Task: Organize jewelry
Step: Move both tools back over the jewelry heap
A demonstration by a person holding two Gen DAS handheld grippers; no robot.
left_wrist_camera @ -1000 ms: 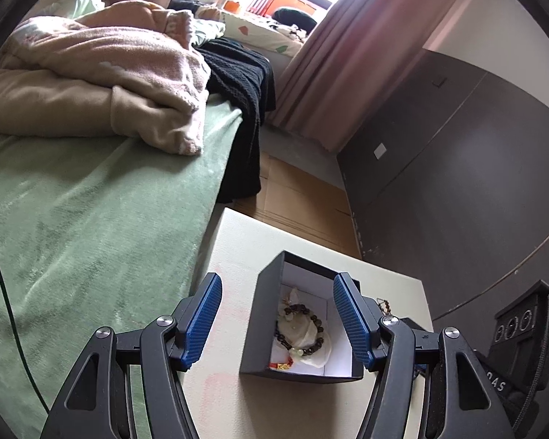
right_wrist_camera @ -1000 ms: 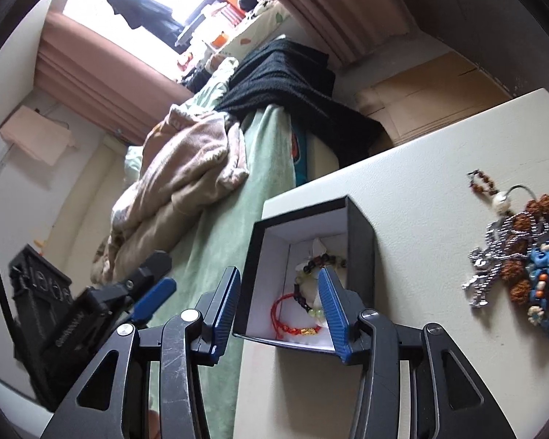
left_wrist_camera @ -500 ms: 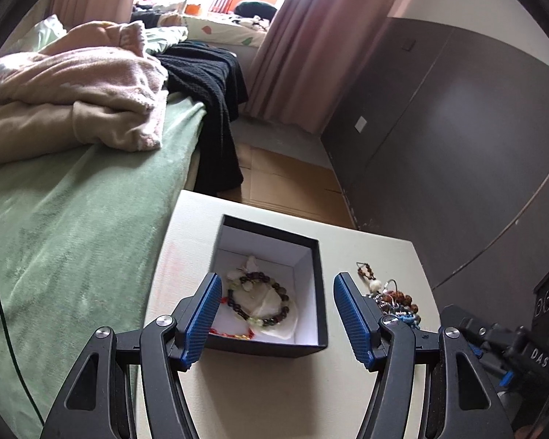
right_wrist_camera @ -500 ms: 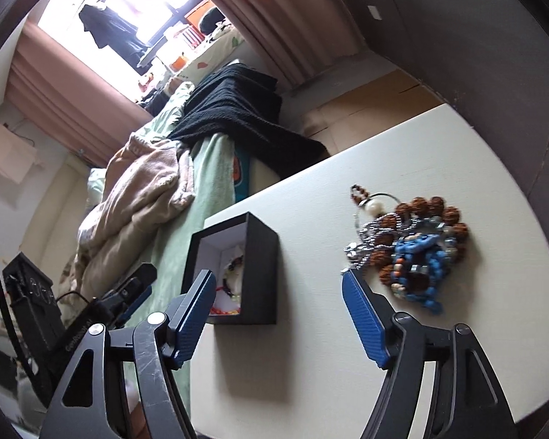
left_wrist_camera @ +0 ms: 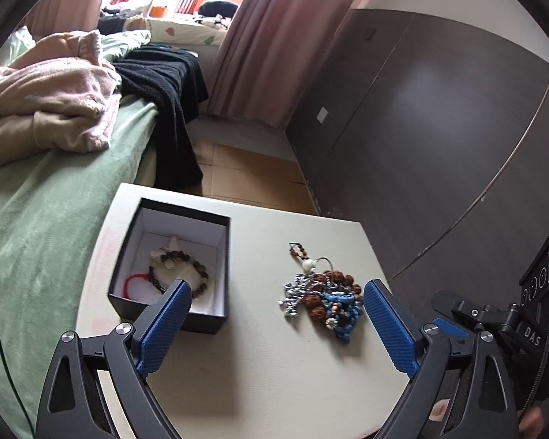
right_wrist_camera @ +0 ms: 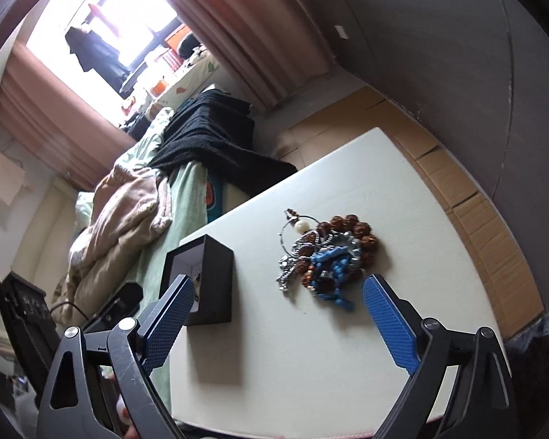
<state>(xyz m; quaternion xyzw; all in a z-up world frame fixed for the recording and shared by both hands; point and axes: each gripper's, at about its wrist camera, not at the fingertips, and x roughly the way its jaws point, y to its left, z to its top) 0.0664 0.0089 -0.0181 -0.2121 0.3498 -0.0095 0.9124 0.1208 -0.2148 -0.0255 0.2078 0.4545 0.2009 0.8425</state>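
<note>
A black box with a white lining stands open at the left of a small white table. It holds a dark bead bracelet and a red cord. A tangled pile of jewelry, brown beads, blue beads and silver chain, lies to the box's right. My left gripper is open and empty above the table's near side. My right gripper is open and empty, just short of the pile, with the box to its left.
A bed with a green cover, a pink blanket and a black garment borders the table on the left. A dark wardrobe wall stands on the right. Cardboard covers the floor beyond the table.
Both grippers drew back from the box and swung right toward the jewelry pile. The right gripper opened wide and its view now centres on the pile.
</note>
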